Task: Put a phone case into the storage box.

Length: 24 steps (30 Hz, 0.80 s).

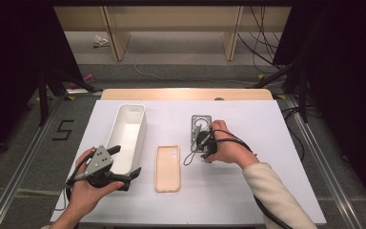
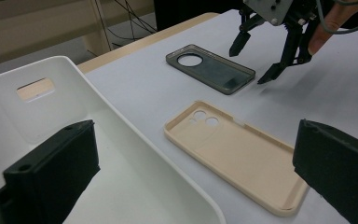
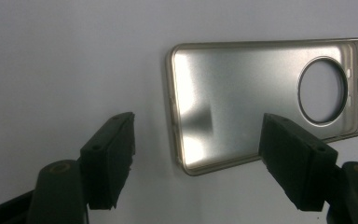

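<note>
Reaching step, grip not yet made. Right tool (image 1: 201, 143) poised over the near end of the grey phone case (image 1: 200, 128), which lies flat on the worktop (image 1: 267, 143), right of centre and toward the far edge, open side up, round camera hole at its far end. Jaws wide apart and holding nothing; in the right gripper view, one pad over bare worktop beside the case, the other over the case's inner face, so the near corner sits between them without contact. No earlier frame to compare.

Left tool (image 1: 124, 164) parked near the front left corner, jaws spread wide, empty, one jaw over the near end of the white bin (image 1: 132, 114). Beige phone case (image 1: 167, 168) flat between bin and grey case, toward the front edge, untouched.

Next move, by judgement: lower slightly, straddle one thin side wall or the short end rim of the grey case, then close. Risk of the shallow rim slipping or the case sliding on the smooth sheet; hence a square, low approach. Bin the likely destination.
</note>
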{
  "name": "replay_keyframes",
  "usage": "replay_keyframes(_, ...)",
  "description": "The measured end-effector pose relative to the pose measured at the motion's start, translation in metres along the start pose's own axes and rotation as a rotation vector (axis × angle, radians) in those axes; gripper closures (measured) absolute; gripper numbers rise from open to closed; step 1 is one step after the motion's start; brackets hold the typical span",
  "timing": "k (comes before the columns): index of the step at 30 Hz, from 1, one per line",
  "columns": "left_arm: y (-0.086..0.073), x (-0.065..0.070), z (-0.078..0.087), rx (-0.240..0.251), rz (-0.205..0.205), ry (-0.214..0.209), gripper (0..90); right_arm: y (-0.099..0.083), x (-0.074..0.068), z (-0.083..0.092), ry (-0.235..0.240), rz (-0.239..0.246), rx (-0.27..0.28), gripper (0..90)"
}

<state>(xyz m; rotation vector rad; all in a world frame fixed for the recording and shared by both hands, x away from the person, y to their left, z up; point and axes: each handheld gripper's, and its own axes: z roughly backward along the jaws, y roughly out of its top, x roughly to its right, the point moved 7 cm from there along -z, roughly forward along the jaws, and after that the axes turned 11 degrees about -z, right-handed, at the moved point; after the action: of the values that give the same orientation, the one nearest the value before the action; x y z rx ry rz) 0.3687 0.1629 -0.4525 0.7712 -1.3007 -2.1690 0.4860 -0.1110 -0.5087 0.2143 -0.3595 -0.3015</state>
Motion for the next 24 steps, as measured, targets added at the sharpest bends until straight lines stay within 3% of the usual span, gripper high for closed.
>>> replay_keyframes(17, 0.000, 0.001, 0.000, 0.000, -0.002, -0.004, 0.0, 0.010, 0.004, -0.010, -0.073, 0.067, -0.037, 31.4)
replay_keyframes(24, 0.000, 0.000, 0.000, 0.002, -0.003, -0.005, 0.0, 0.012, 0.003, -0.018, -0.094, 0.122, -0.078, 32.2)
